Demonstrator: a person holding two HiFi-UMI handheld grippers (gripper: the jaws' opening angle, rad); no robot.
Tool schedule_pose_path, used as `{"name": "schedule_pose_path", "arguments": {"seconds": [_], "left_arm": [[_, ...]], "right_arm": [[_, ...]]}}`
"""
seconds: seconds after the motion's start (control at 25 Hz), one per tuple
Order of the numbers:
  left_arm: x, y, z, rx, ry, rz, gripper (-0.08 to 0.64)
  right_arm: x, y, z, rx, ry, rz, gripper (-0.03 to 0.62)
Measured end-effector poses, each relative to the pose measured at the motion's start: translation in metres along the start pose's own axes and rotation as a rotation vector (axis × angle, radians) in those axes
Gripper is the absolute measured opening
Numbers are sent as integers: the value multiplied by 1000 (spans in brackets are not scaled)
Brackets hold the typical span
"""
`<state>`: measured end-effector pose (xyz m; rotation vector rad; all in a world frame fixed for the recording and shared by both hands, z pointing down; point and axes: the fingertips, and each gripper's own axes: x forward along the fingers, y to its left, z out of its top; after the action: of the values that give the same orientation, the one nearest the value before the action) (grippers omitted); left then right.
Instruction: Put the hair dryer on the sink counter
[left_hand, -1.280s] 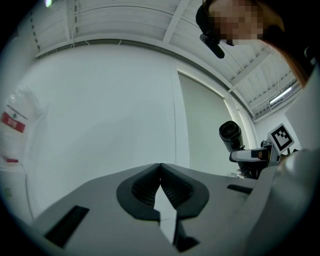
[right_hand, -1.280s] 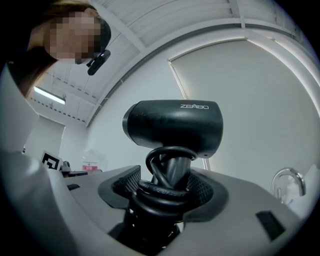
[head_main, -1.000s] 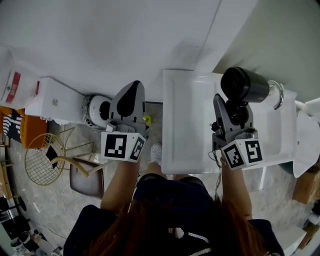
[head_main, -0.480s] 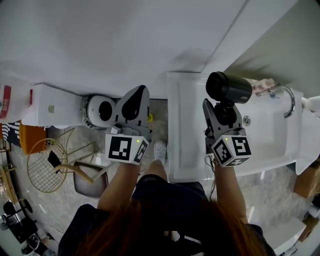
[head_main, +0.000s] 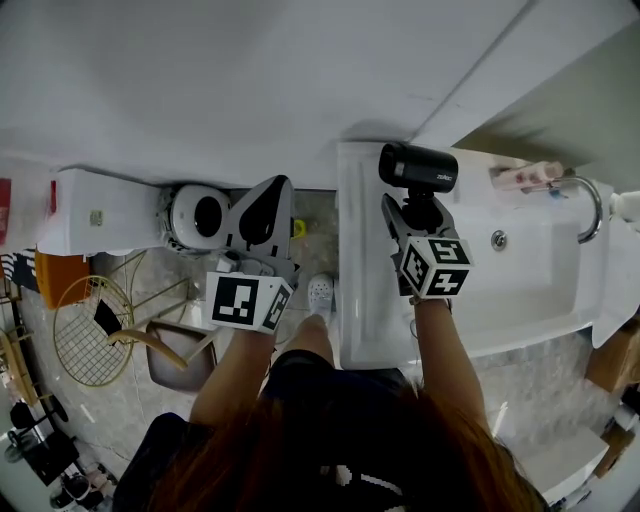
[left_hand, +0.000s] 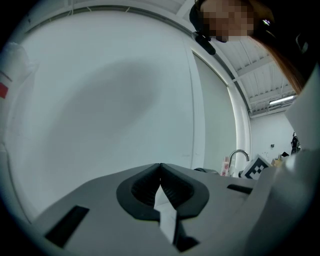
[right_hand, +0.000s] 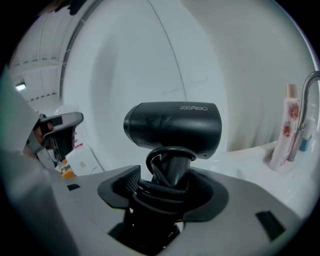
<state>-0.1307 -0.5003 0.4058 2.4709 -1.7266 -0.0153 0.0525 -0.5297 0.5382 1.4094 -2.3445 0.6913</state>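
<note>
Hair dryer (head_main: 418, 166): black, held by its handle, barrel lying crosswise in the upper centre of the head view, over the back left part of the sink counter (head_main: 365, 300), close to the wall. Whether it touches the counter cannot be told

Right gripper (head_main: 410, 215): jaws clamped on the handle, which has the cord (right_hand: 160, 192) wound round it; in the right gripper view the barrel (right_hand: 172, 125) stands just beyond the jaws (right_hand: 167, 182)

Left gripper (head_main: 270, 190): jaws pressed together, nothing between them (left_hand: 160, 172); it hangs left of the counter, beside the toilet (head_main: 195, 213)

Change from one second ago: the dryer was then nearer the faucet (head_main: 590, 200), over the middle of the counter; it now sits toward the counter's left end, well apart from the faucet and the pink bottle (head_main: 525, 175). The grip on the handle is unchanged. The left gripper holds much the same place and remains closed
</note>
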Motion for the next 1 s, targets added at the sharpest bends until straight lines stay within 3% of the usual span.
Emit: {"name": "schedule_pose_path", "arguments": {"seconds": [0.32, 0.56, 0.84, 1.0], "left_arm": [[3, 8, -14, -6, 27, 1, 18], [1, 13, -15, -6, 36, 5, 18], [0, 17, -15, -7, 36, 13, 18], [0, 12, -11, -7, 30, 0, 18]], "right_arm": [[48, -9, -69, 24, 282, -5, 290], [59, -17, -95, 25, 427, -55, 291], [62, -17, -97, 8, 450, -60, 302], [57, -17, -88, 31, 411, -40, 351]]}}
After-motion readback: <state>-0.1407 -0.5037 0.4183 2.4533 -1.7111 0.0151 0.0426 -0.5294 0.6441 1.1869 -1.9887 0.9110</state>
